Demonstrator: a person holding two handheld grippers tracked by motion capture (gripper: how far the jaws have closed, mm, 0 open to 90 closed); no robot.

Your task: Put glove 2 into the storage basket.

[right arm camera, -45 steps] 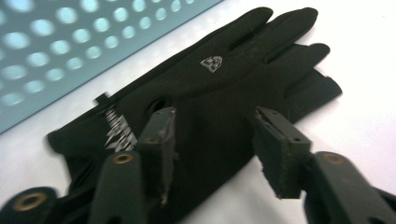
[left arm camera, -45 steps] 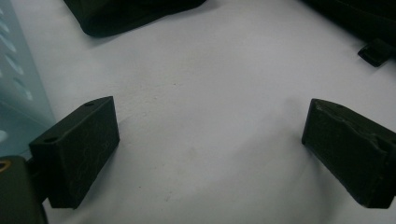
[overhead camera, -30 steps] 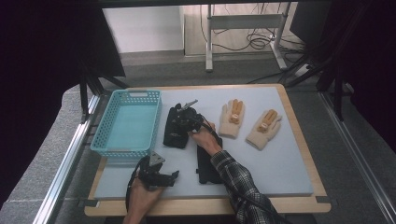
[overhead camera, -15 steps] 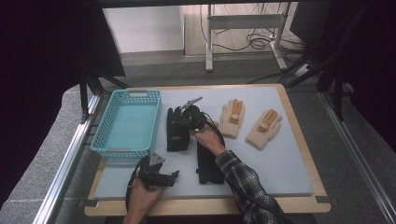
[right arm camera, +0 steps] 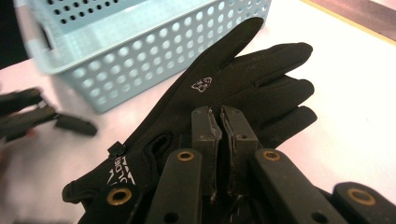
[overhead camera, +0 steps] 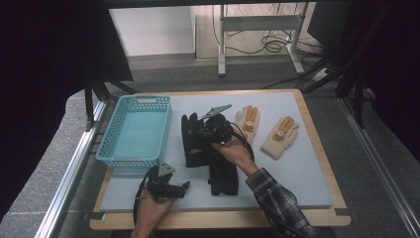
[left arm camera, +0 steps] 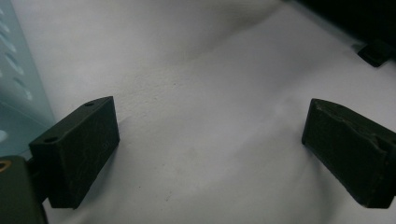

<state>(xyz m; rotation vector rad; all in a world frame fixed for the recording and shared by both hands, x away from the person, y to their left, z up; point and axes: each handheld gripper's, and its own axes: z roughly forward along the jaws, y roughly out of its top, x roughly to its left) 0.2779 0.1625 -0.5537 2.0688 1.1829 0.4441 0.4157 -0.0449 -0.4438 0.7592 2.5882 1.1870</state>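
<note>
A black glove with a small white logo lies spread just right of the blue basket. My right gripper is over its palm, jaws pressed together and pinching the fabric. A second black glove lies on the mat nearer the person. My left gripper rests open on the white mat at the front left, nothing between its jaws. The right gripper view catches it as a blur at the left.
Two tan gloves with orange fingers lie on the mat at the back right. The basket is empty. The wooden table edge frames the grey mat, which is bare on the right.
My right gripper has moved up and away from the person with the black glove, which went from crumpled to spread flat beside the basket. The left gripper stayed put.
</note>
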